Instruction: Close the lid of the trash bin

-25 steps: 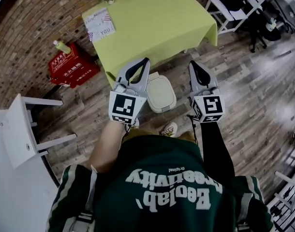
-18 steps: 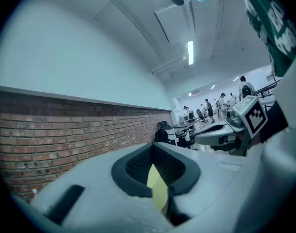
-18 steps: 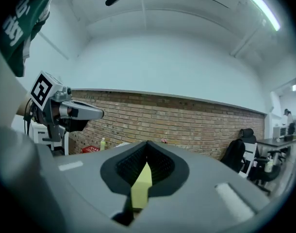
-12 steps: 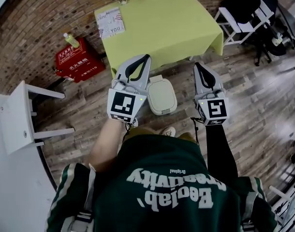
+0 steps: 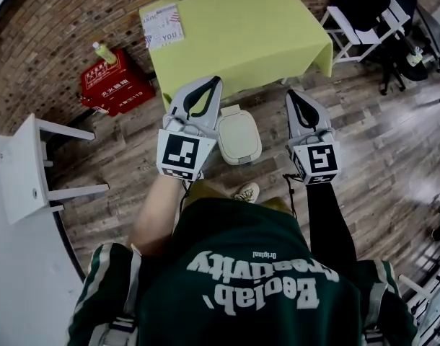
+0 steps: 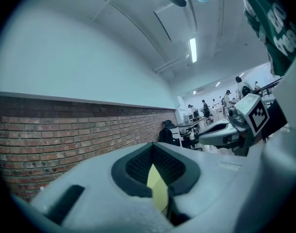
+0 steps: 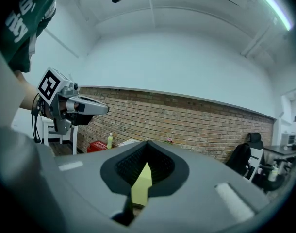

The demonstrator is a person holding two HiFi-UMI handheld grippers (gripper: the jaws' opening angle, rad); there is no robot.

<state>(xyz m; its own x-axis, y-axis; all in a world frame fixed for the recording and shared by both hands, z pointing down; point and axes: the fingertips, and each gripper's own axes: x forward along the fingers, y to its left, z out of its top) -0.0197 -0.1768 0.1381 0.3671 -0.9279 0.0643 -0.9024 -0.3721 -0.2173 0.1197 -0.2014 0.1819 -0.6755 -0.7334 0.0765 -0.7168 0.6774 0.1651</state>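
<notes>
The cream trash bin (image 5: 239, 136) stands on the wood floor by the near edge of the green table, and its lid lies flat on top. My left gripper (image 5: 214, 81) hangs above and to the left of the bin, shut with nothing in it. My right gripper (image 5: 290, 94) hangs to the right of the bin, also shut and empty. Neither touches the bin. In the left gripper view the left gripper (image 6: 153, 148) points at a brick wall, with only a thin slit between its jaws. The right gripper (image 7: 147, 145) looks the same in its own view.
A table with a yellow-green cloth (image 5: 234, 27) stands just beyond the bin. A red box (image 5: 115, 85) with a bottle (image 5: 99, 51) on it sits by the brick wall at left. A white stool (image 5: 25, 168) is at the near left, and white chairs (image 5: 350, 24) are at the far right.
The head view has shifted a little. Both grippers stay in about the same place beside the bin, still shut. The lid lies flat throughout.
</notes>
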